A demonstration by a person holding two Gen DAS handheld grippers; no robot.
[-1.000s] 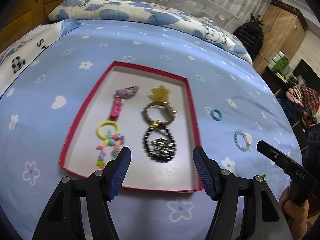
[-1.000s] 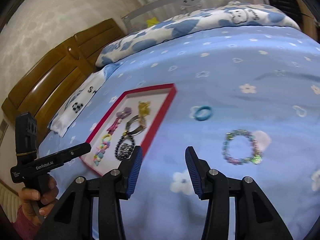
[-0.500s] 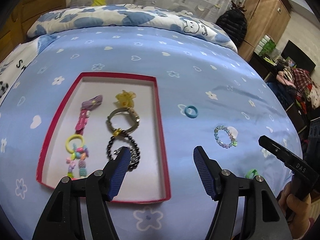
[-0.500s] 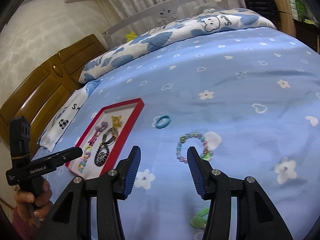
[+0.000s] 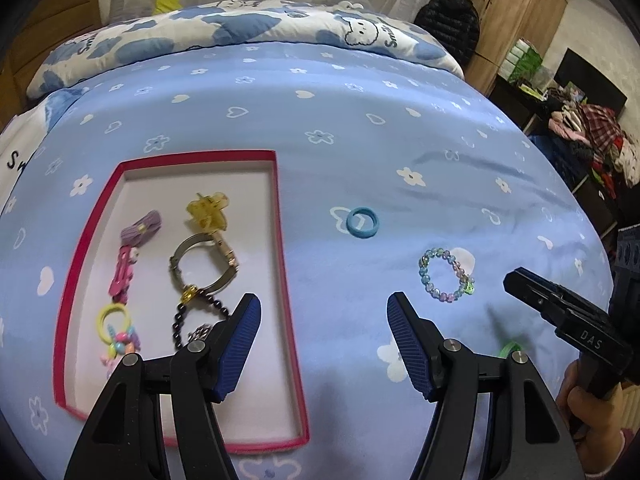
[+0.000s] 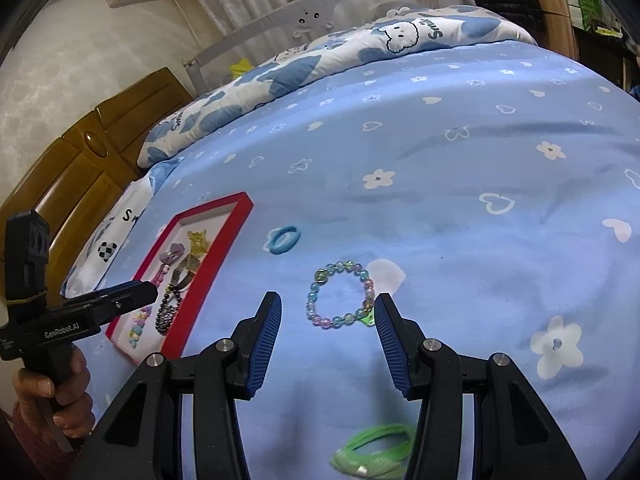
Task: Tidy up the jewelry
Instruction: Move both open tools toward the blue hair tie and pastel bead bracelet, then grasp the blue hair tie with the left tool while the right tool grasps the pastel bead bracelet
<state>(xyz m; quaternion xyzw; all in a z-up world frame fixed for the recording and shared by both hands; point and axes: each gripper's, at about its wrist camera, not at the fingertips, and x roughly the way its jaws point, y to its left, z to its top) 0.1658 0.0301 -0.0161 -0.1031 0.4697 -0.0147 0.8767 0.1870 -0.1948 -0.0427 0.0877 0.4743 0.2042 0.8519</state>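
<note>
Both ribbed-padded grippers, left gripper (image 5: pixel 323 316) and right gripper (image 6: pixel 326 314), gape empty above glassy beaded bracelet (image 6: pixel 341 295).

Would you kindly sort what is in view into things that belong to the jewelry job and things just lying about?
Job: red tray, blue ring, beaded bracelet, green band, right gripper.
Lying about: patterned pillow, black jacket, clothes pile.

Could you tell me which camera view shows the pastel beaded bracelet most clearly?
The right wrist view: the beaded bracelet lies large and centred on the bedspread, just beyond the open right gripper. The left wrist view shows it whole but smaller, off to the right.
</note>
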